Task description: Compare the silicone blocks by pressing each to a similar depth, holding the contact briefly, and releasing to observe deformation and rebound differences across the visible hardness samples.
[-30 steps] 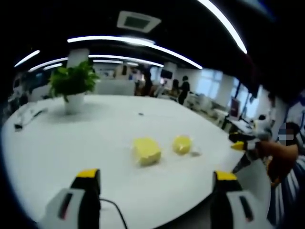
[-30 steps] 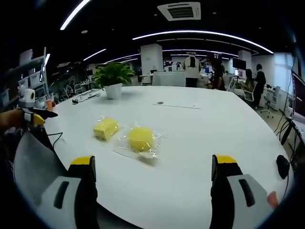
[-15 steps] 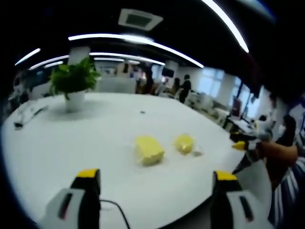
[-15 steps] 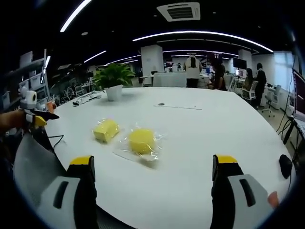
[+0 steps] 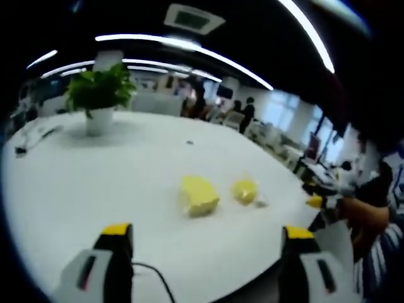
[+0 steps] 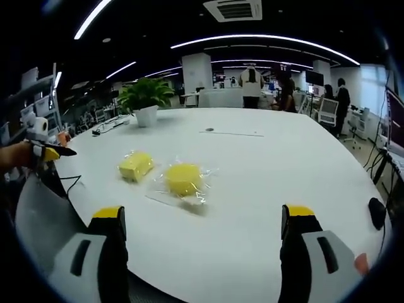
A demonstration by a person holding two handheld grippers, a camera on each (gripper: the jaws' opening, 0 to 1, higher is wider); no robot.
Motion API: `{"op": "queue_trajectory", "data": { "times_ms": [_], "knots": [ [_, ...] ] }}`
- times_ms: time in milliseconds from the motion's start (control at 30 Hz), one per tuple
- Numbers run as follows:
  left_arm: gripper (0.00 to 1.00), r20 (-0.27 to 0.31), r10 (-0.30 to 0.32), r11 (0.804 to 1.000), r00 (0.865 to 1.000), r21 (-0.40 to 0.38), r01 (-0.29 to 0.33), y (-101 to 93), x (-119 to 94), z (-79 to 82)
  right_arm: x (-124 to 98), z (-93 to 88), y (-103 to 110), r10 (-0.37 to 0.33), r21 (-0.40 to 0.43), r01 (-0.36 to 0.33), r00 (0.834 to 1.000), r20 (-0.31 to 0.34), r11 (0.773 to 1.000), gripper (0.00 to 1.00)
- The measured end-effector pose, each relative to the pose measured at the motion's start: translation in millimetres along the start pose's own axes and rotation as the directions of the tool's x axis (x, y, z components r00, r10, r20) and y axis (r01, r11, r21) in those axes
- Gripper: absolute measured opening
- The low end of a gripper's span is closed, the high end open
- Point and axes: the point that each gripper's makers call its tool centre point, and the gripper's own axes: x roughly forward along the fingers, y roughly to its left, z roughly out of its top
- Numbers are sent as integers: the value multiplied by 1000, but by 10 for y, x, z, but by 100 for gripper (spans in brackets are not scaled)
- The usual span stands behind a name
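Observation:
Two yellow silicone blocks lie on a white table [image 6: 271,164]. The squarish block [image 5: 199,195] [image 6: 136,166] sits beside a rounder block [image 5: 243,190] [image 6: 184,179] that is wrapped in clear plastic film. My left gripper [image 5: 208,237] is open, its yellow-tipped jaws wide apart and well short of the blocks, nothing between them. My right gripper [image 6: 205,218] is open too, hovering near the table's edge short of the wrapped block. The right gripper's tip [image 5: 315,202] enters the left gripper view at the right. The left gripper's tip [image 6: 50,151] appears at the left of the right gripper view.
A potted green plant [image 5: 98,98] [image 6: 145,98] stands at the table's far side. A black cable [image 6: 72,183] trails over the near-left edge. A dark mouse-like object [image 6: 375,217] lies at the right edge. People stand in the office background. A hand [image 5: 369,218] holds the right gripper.
Both views have shifted slightly as the hands moved; the blocks sit a little lower in the right gripper view. Blocks have stayed in place and both grippers stayed open.

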Motion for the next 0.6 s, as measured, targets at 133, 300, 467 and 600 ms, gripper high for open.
{"op": "queue_trajectory", "data": {
  "times_ms": [133,300,467,600],
  "knots": [
    [100,12,-17,998,1000,-54,18,99,140,108,-11,-39,-7,-20,13,20,1000,-8,1000,95],
    [100,-16,-45,998,999,-42,45,137,373,168,-51,-70,-33,-51,28,51,999,-11,998,94],
    [100,-38,-68,997,997,-26,67,199,591,237,-80,-100,-68,-77,34,78,997,-27,996,92],
    [100,-55,-94,995,994,-49,91,281,772,298,-99,-82,-103,-100,41,101,995,-26,994,92]
  ]
}}
